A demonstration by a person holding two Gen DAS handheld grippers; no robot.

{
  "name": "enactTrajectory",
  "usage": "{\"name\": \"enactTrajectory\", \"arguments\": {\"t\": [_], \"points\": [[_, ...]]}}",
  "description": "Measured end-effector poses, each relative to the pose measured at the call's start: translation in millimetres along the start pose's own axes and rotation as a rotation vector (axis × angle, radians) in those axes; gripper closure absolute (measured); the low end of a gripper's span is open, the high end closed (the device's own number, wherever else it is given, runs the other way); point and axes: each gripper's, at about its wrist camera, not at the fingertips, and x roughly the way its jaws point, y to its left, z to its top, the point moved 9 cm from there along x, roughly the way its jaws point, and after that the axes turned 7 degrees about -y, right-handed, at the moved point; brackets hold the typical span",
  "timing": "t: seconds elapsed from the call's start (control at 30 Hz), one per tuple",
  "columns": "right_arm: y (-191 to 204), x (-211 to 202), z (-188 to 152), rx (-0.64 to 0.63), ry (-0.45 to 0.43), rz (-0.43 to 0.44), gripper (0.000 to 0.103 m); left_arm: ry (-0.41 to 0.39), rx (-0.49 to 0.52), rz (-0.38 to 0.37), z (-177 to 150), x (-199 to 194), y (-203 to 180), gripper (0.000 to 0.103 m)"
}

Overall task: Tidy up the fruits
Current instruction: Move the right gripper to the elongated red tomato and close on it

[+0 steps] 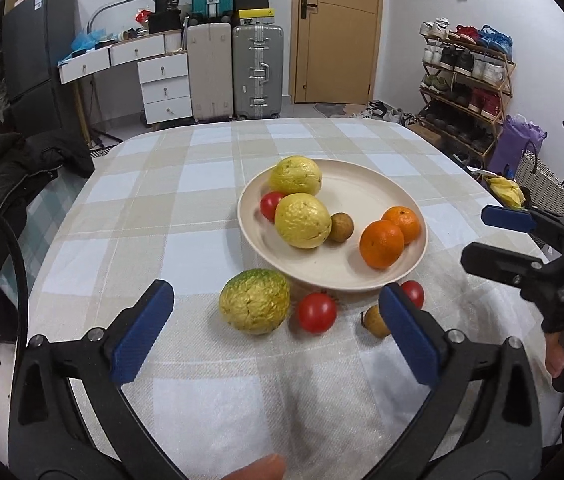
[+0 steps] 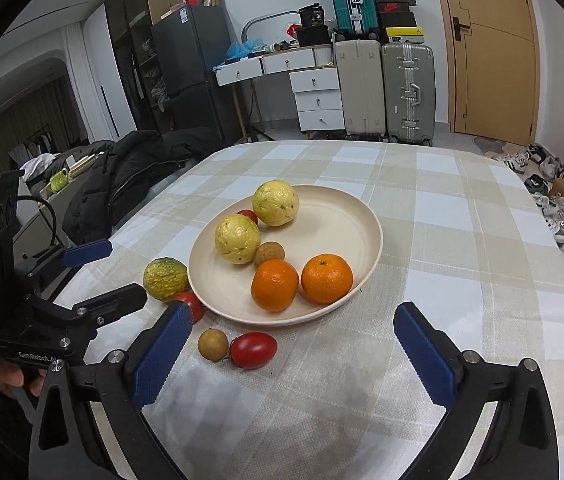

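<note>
A cream plate [image 1: 361, 188] [image 2: 345, 216] holds two yellow guavas [image 1: 301, 221], two oranges [image 2: 276, 285], a brown longan [image 2: 269, 254] and a red tomato [image 1: 270, 205]. On the cloth in front of it lie a yellow-green guava [image 1: 254, 301] [image 2: 165, 278], two red tomatoes [image 1: 316, 312] [image 2: 253, 349] and a longan [image 1: 375, 322] [image 2: 212, 344]. My left gripper [image 1: 278, 332] is open and empty just short of the loose guava and tomato. My right gripper [image 2: 293, 354] is open and empty, near the loose tomato and longan.
The table carries a beige and white checked cloth [image 1: 142, 208]. A black jacket [image 2: 130, 168] lies off its left edge. Suitcases [image 1: 258, 72], a white drawer desk [image 2: 313, 92], a shoe rack [image 1: 465, 80] and a door stand behind.
</note>
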Motion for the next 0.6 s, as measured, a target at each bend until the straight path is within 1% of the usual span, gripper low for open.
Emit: {"name": "enactTrajectory", "arguments": {"t": [0.13, 0.23, 0.33, 0.47, 0.6], "points": [[-2, 2, -4, -0.015, 0.015, -0.019, 0.0, 0.02, -0.009, -0.013, -6, 0, 0, 0.0], [-4, 4, -10, -0.012, 0.031, -0.02, 0.0, 0.029, 0.004, -0.003, -10, 1, 2, 0.001], [-6, 6, -15, -0.004, 0.044, -0.019, 0.0, 0.039, 0.006, -0.012, -13, 2, 1, 0.0], [-8, 10, -18, 0.001, 0.06, -0.036, 0.0, 0.05, 0.009, -0.004, -17, 5, 2, 0.0], [-8, 10, -19, -0.002, 0.064, -0.04, 0.0, 0.064, 0.008, 0.0, -20, 9, 3, 0.001]]}}
